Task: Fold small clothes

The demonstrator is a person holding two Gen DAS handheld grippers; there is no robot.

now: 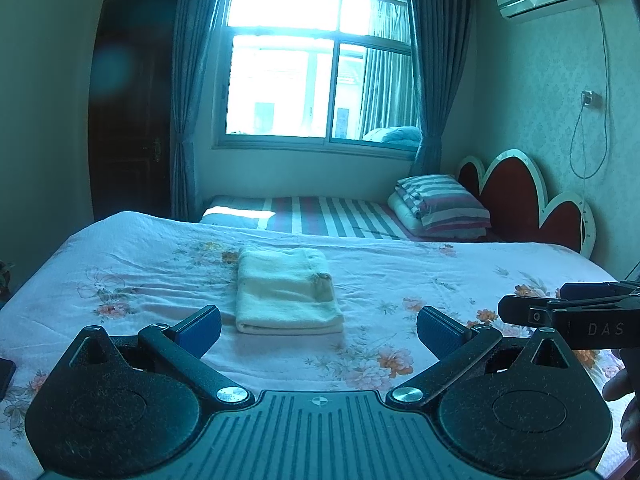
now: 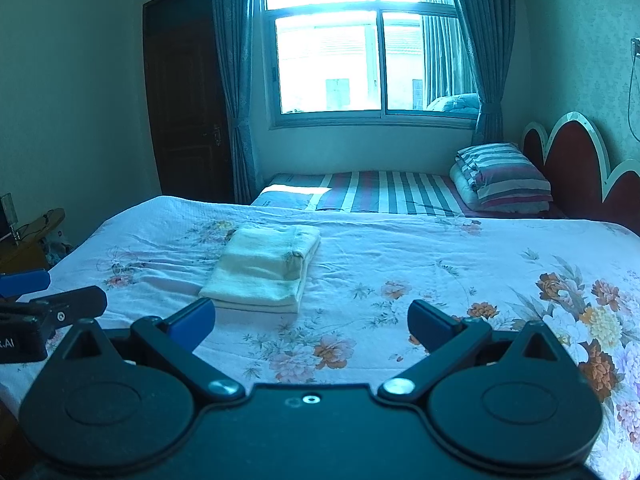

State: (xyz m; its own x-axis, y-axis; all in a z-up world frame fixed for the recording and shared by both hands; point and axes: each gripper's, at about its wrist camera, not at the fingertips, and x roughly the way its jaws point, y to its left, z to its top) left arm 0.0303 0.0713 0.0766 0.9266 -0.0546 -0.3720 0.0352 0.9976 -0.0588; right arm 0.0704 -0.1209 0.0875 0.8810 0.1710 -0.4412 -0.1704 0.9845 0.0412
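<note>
Folded cloth on the bed, both grippers drawn back and empty

The bed (image 1: 160,264), spread with a flowered sheet, serves as the work surface. The pale cloth (image 1: 286,292) lies on it near the middle as a neat stacked rectangle, so the fold looks finished. The left gripper (image 1: 319,330) and right gripper (image 2: 311,322) hover short of it, apart from the cloth — jaws on each spread wide, holding nothing, likely clear so as not to disturb the stack.

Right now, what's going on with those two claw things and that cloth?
Left gripper open, empty. Right gripper open, empty. Folded cloth flat on floral bed, untouched. Nothing in the way.
</note>
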